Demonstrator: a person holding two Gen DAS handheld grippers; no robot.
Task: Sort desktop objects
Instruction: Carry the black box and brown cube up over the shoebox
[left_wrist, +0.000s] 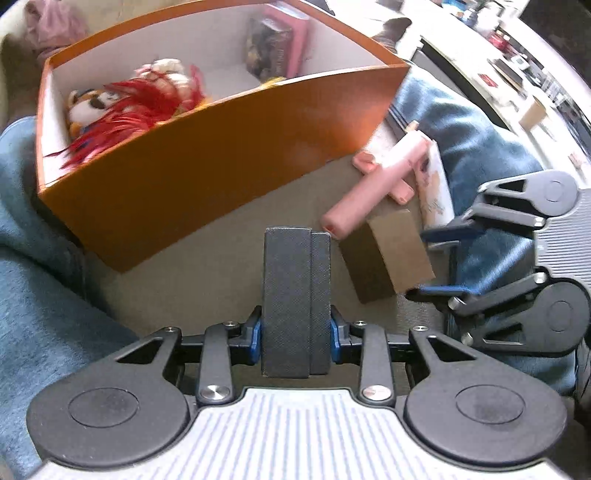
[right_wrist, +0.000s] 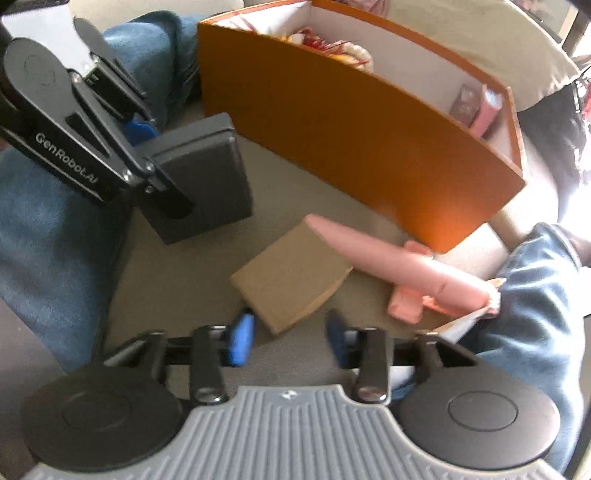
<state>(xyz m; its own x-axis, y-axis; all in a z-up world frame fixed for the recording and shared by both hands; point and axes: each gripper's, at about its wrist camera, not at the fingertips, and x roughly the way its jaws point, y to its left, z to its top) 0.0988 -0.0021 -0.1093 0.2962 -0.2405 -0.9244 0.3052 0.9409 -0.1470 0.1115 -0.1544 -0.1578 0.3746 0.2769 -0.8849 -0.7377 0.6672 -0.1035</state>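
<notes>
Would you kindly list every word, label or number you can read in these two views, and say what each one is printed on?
"GenRobot.AI": white lettering on the black linkage of the left gripper, seen in the right wrist view; the last letter is partly cut off.
Printed covers of the books inside the orange box: too blurred to read.
Pattern on the white tube beside the pink tool: too blurred to read.
Nothing else carries legible text.

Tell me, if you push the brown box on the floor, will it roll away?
Probably not: the brown box has flat sides and lies flat, so it should slide. It looks like cardboard, so likely light and stiff. The pink tube resting across it might roll off.
</notes>
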